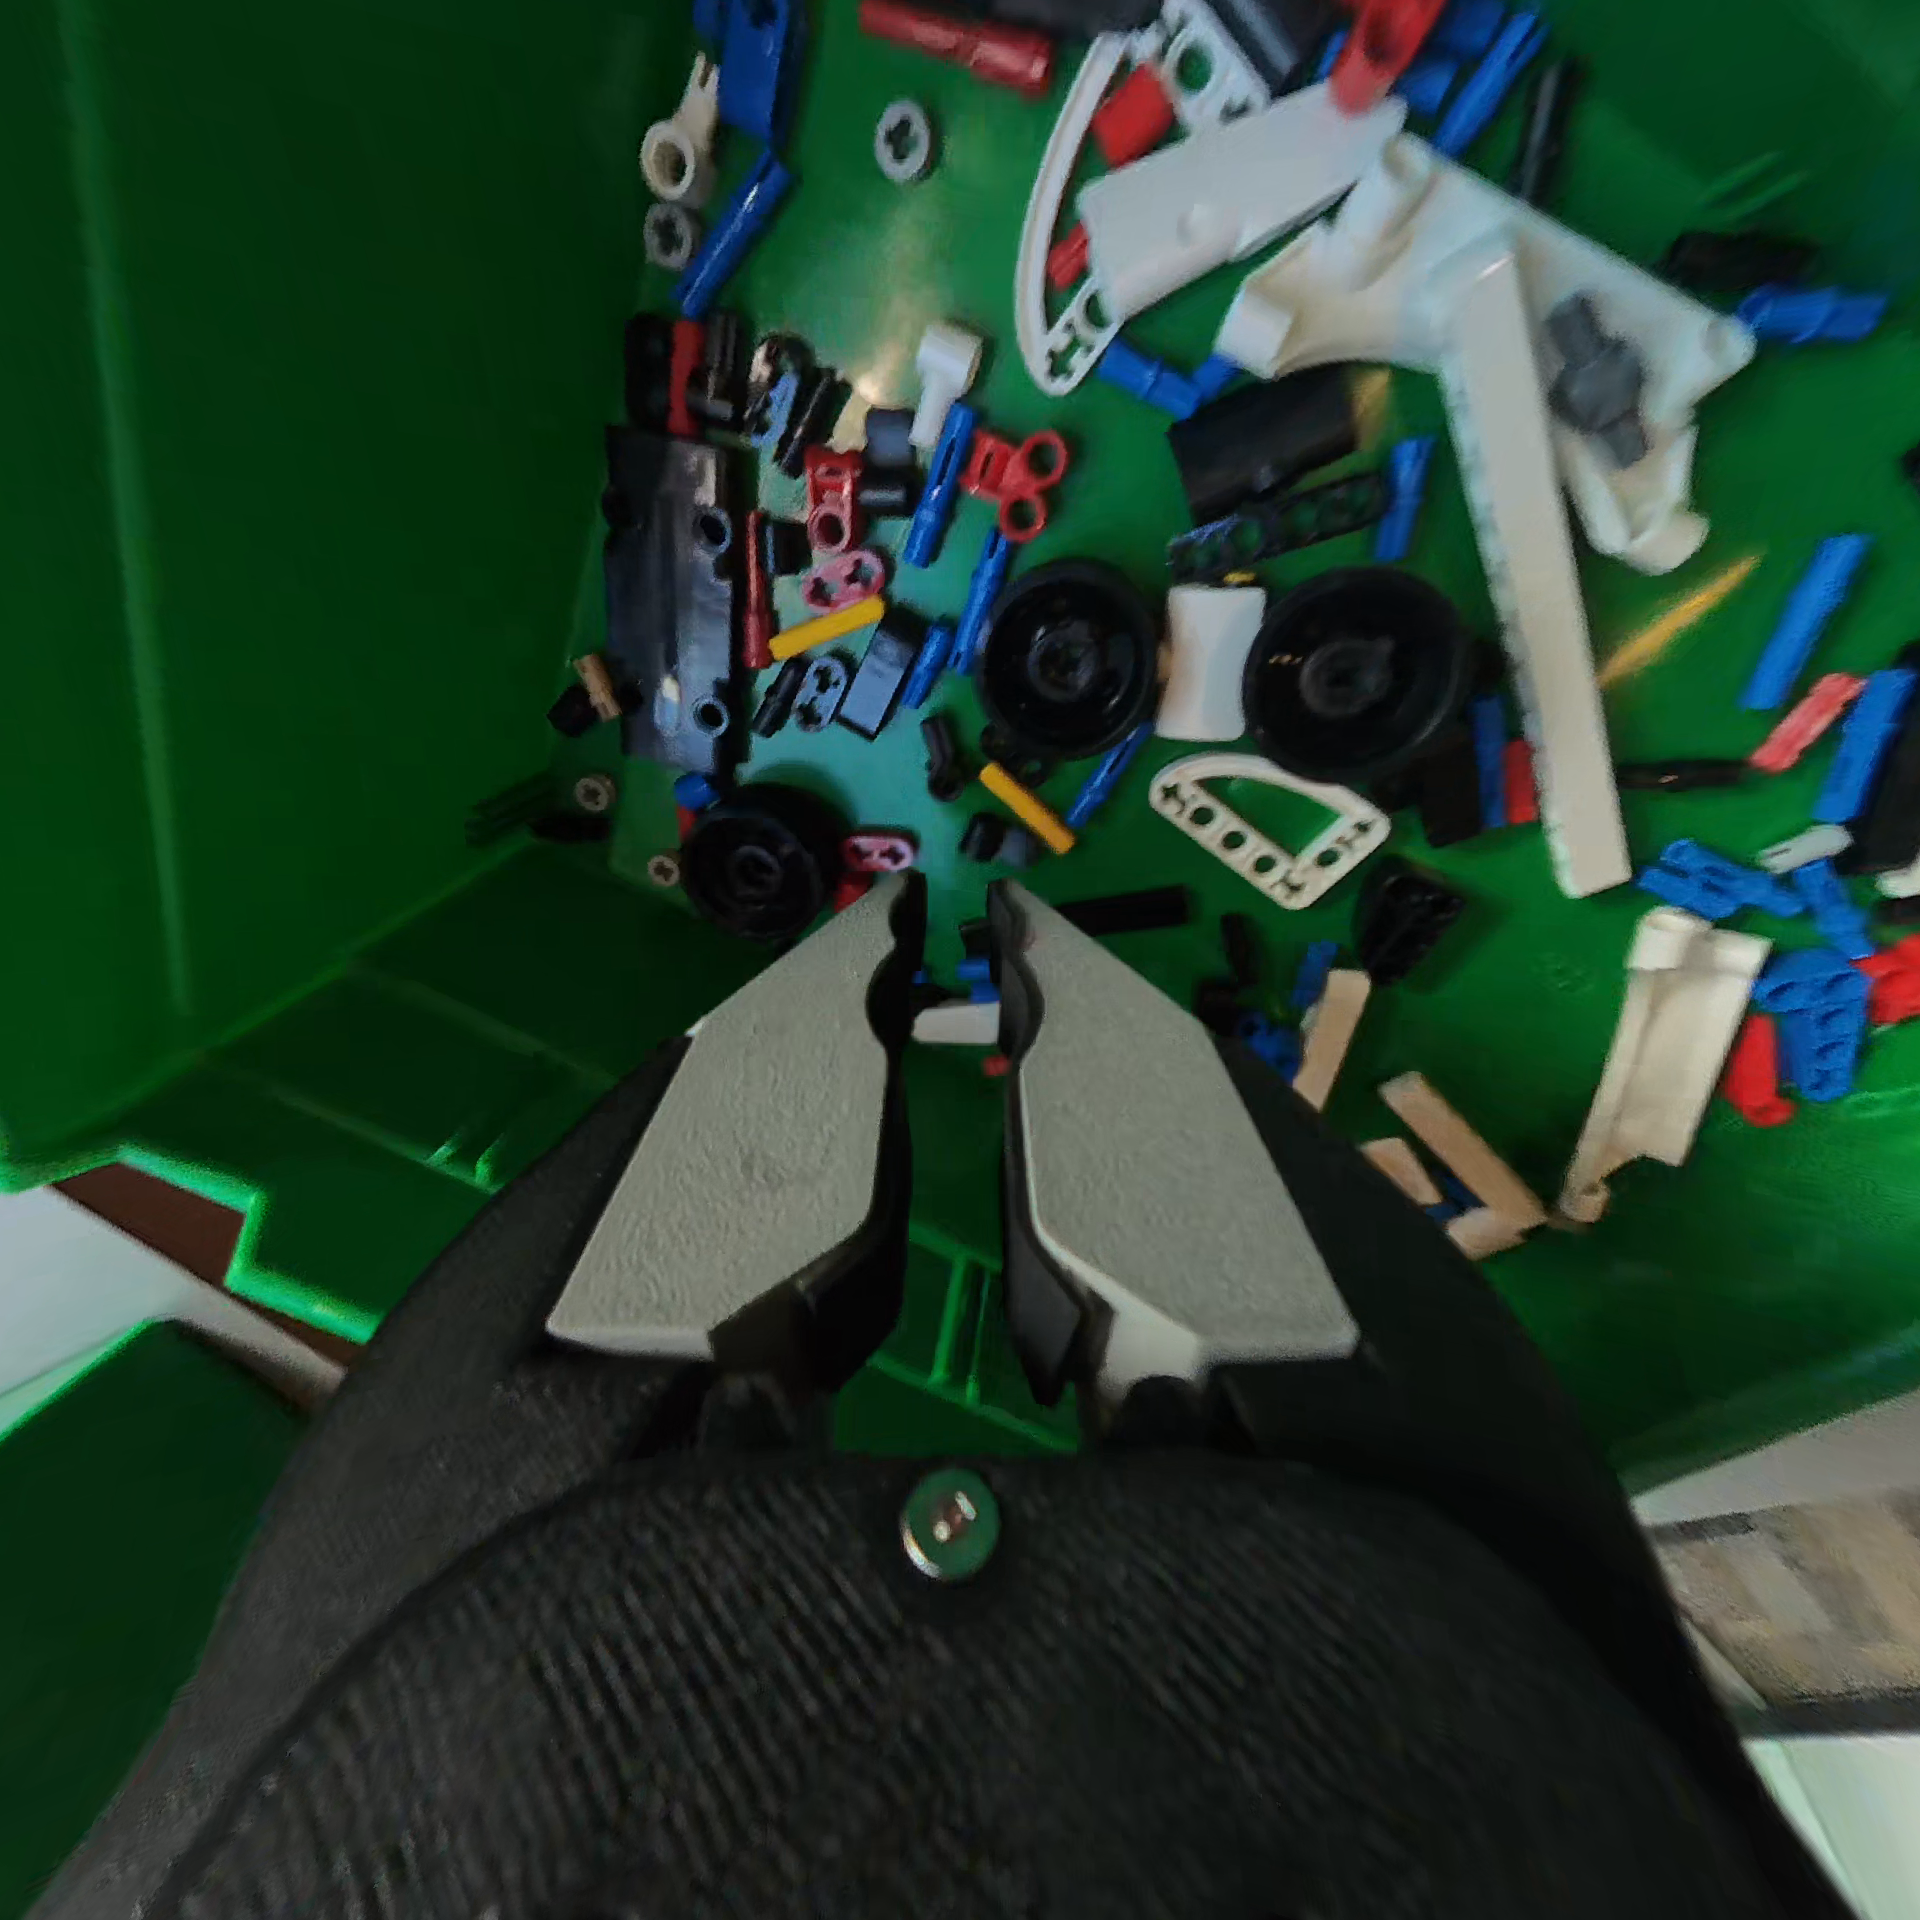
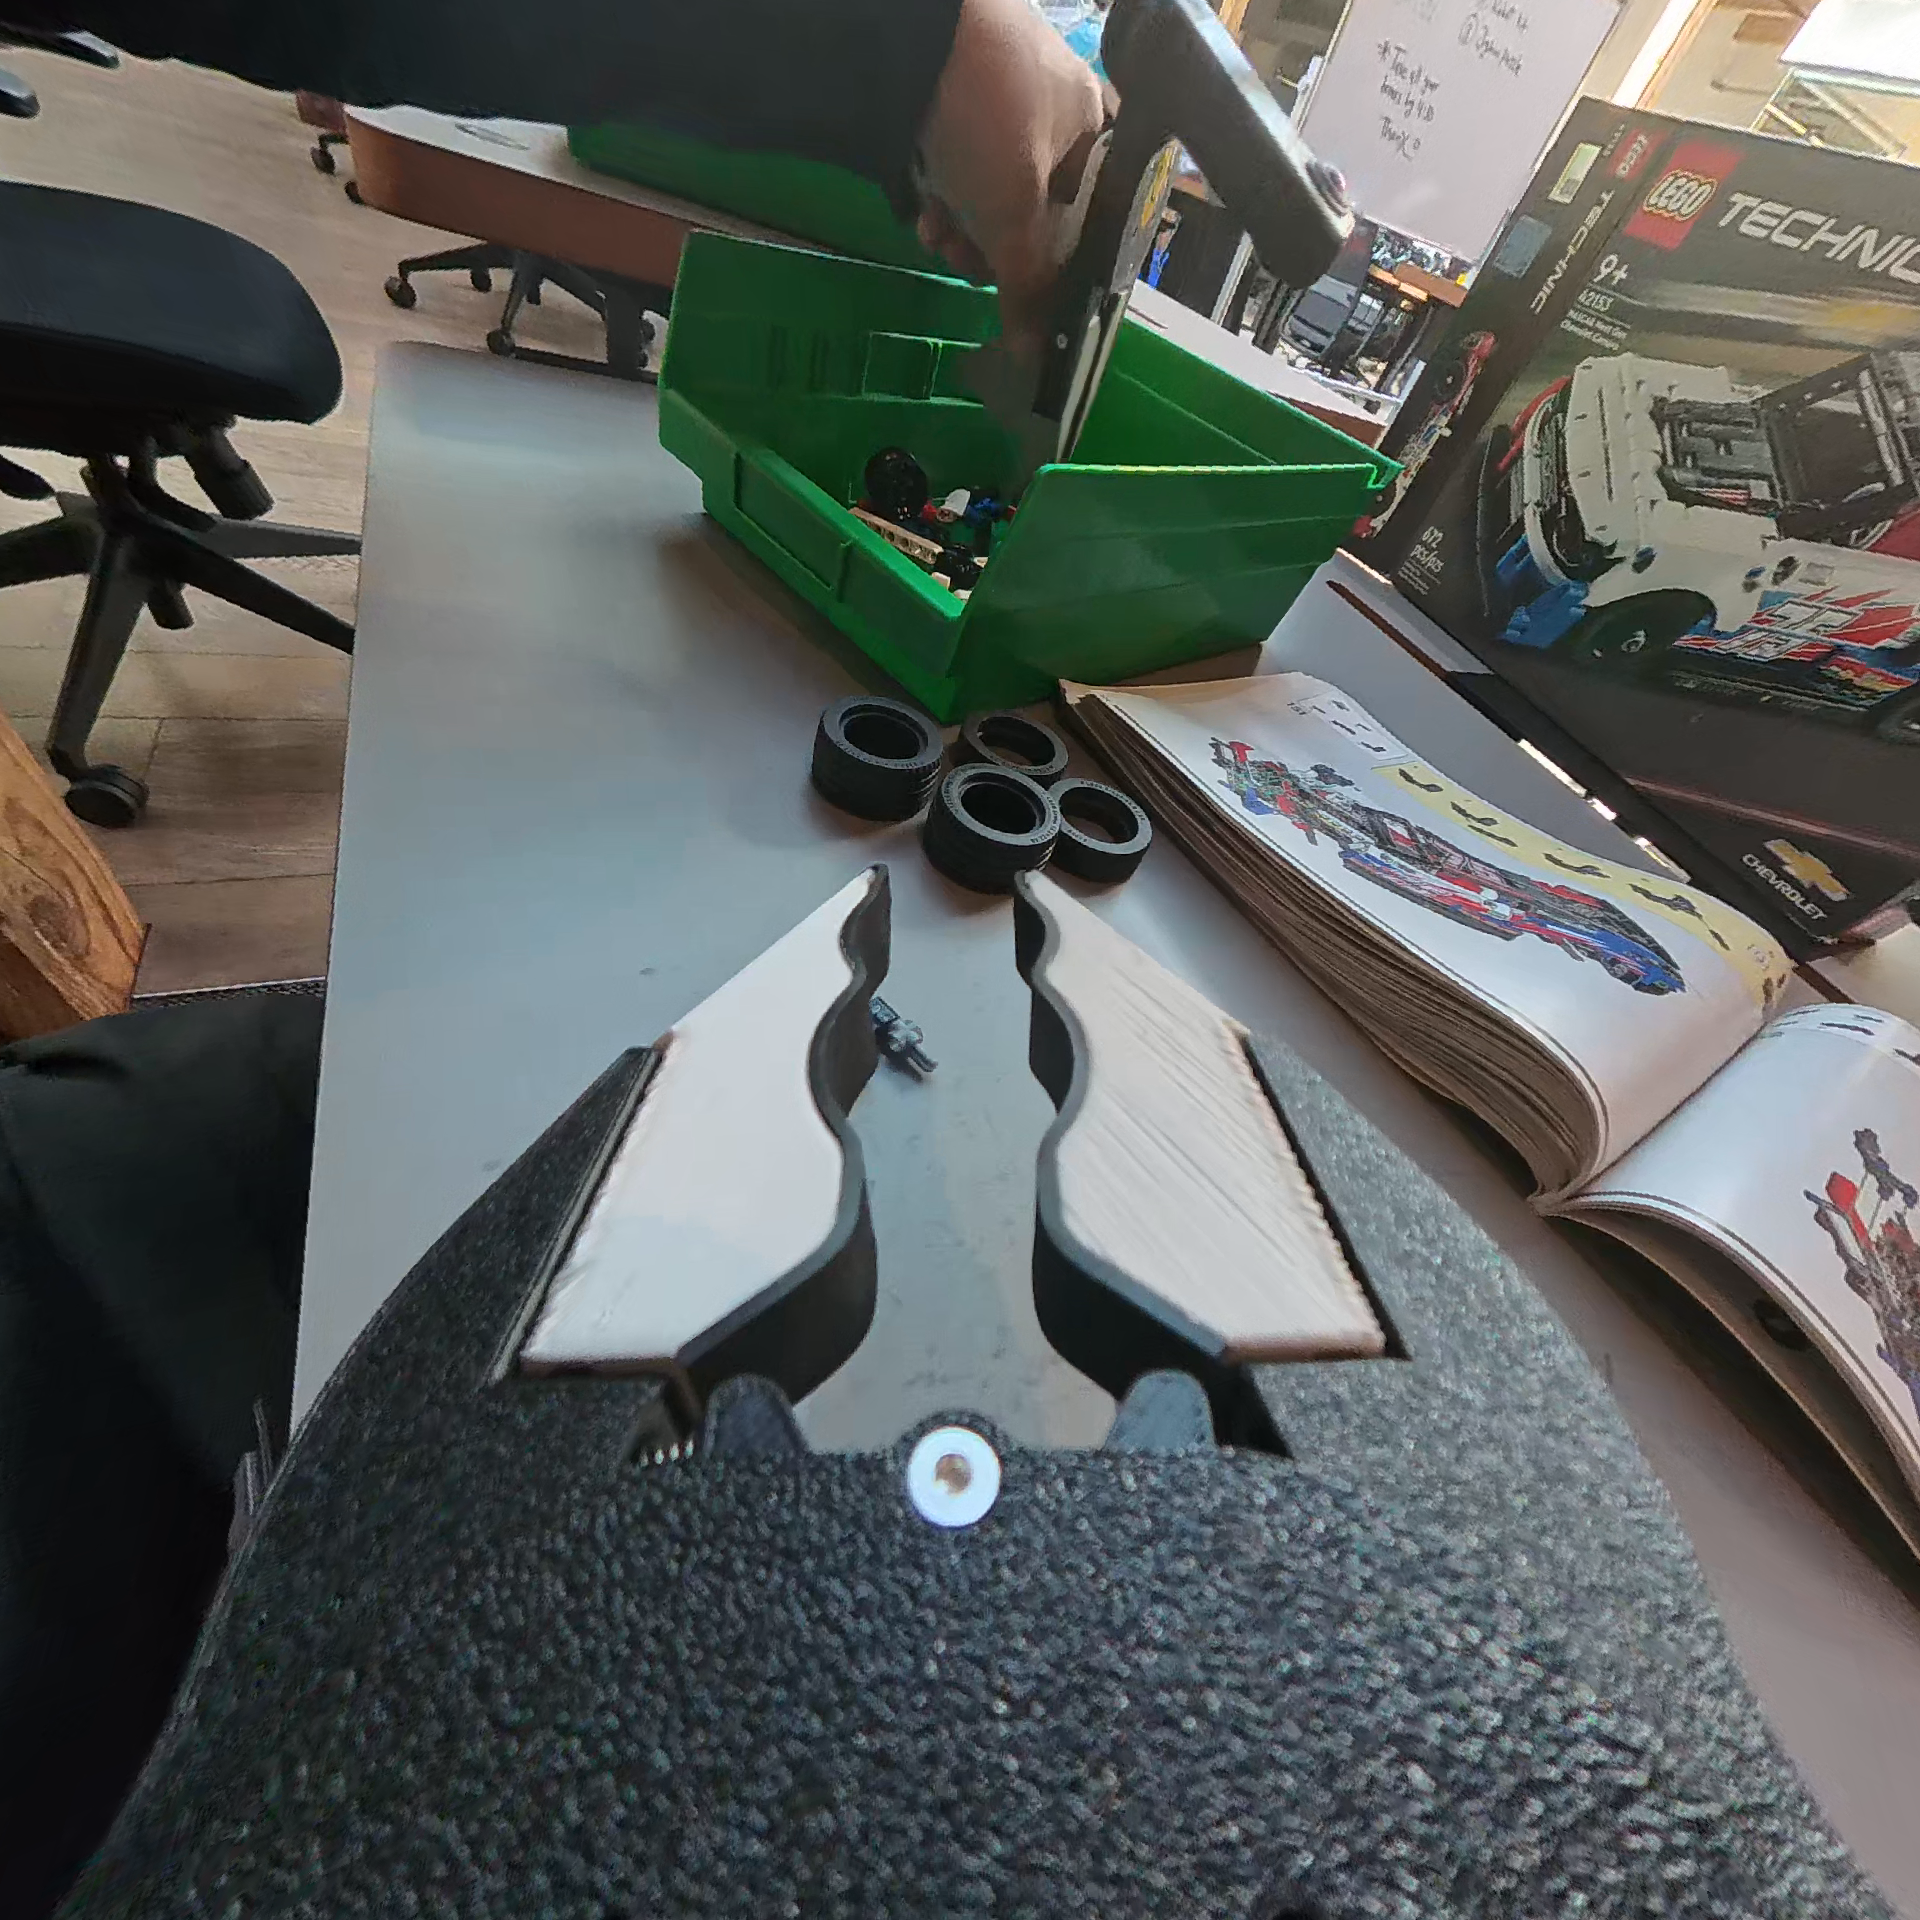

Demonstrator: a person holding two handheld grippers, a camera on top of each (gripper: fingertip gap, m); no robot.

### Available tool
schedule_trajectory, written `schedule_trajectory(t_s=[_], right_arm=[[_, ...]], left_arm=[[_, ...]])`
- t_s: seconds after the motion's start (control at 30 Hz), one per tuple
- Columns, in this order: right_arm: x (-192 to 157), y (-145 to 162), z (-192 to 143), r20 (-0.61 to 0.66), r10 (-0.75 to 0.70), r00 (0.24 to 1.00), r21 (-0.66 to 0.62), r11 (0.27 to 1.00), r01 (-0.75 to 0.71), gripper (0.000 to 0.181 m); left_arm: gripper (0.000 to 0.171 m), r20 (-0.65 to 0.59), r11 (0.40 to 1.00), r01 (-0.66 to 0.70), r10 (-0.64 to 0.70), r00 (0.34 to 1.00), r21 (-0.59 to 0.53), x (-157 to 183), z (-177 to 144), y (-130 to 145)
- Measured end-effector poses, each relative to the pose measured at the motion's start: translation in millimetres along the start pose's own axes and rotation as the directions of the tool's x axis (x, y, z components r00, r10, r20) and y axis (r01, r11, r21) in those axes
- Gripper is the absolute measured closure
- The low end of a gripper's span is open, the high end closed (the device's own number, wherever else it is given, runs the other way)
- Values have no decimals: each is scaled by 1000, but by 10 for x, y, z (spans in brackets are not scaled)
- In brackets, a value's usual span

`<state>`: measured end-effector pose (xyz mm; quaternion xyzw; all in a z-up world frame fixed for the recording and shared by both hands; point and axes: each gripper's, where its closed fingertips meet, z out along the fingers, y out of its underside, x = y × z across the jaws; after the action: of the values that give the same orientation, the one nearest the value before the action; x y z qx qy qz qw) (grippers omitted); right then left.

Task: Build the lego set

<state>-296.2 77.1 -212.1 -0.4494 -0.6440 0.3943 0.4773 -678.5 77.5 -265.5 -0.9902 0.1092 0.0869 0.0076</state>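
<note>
Right gripper [image 2: 951, 883] low centre of its view, jaws parted, nothing between them, hovering over the grey bench [image 2: 582, 831]. Small dark pin piece [image 2: 902, 1037] on the bench between the fingers, not gripped. Just beyond the tips, four black tyres [image 2: 982, 795] clustered together. Open instruction booklet [image 2: 1403, 894] at right, beside the tyres. Farther up, green bin [image 2: 1143, 561] with loose lego parts inside; set's box [image 2: 1704, 468] standing at upper right. Person's hand [image 2: 1013, 156] at top centre holds the left gripper [image 1: 951, 899] down into the bin. Office chair [image 2: 135, 343] at upper left, off the bench.

Left wrist view: jaws slightly apart, gripping nothing, tips over the bin floor. Loose lego parts [image 1: 1039, 582] scattered just beyond: black wheel hubs [image 1: 1070, 660], blue pins, yellow axles, white panels [image 1: 1455, 312] at upper right. Picture is blurred.
</note>
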Motion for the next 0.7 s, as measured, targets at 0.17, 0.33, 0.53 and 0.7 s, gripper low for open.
schedule_trajectory(t_s=[0.17,0.33,0.53,0.7], right_arm=[[31,-27,-29,-7,21,1000,25,999,-21,158],[39,-39,-41,-16,17,1000,35,999,-17,159],[33,-50,-52,-14,15,1000,46,999,-15,160],[40,-59,-63,-17,18,1000,55,998,-17,161]], left_arm=[[160,-12,999,-29,29,1000,-34,66,112,-63],[158,-45,998,12,-15,999,-62,81,152,-52],[157,-74,995,89,-93,993,-55,81,123,-42],[158,-77,976,212,-215,974,-45,66,127,-49]])
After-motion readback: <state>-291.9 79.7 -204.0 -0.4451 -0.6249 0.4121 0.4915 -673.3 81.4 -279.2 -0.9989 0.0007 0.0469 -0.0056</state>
